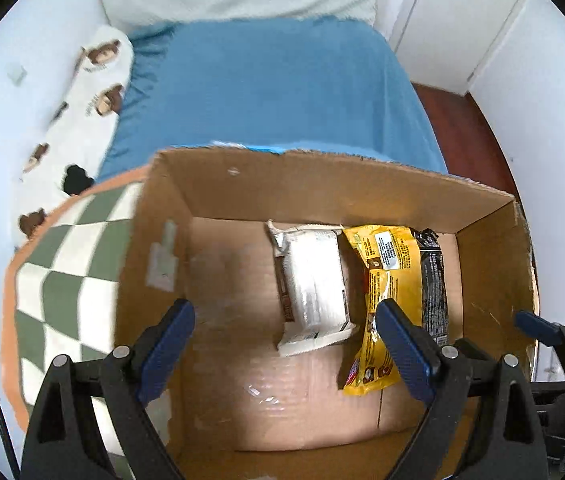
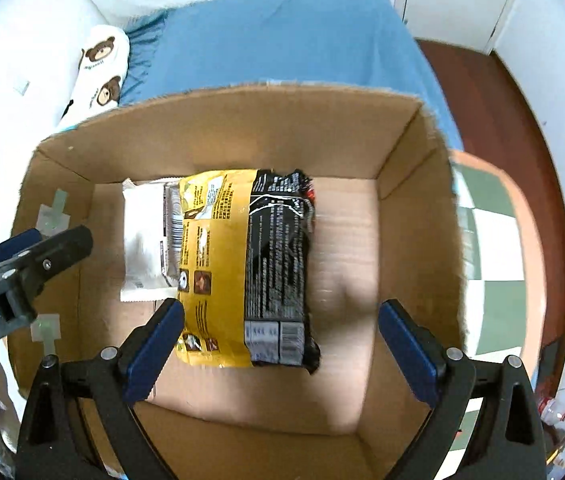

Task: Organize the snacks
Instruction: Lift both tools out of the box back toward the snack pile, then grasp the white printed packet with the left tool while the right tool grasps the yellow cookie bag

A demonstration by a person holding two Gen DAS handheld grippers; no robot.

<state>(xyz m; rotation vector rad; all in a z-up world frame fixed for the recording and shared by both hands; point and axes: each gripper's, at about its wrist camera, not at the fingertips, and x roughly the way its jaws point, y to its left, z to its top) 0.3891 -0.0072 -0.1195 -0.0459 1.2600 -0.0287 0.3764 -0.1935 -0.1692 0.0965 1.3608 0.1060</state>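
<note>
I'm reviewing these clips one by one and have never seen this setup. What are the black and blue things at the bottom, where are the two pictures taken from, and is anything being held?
No robot here: a person holds a pair of tongs in each hand, each with a wide-angle camera looking forward along its two blue-padded fingers. One picture comes from the left tongs, the other from the right tongs. Both pairs stand open and hold nothing.

Both look down into an open cardboard box resting on a checkered mat, with a blue bed behind. Inside lie three snack packets side by side: a white packet, a yellow packet and a black packet, their edges overlapping.
</note>
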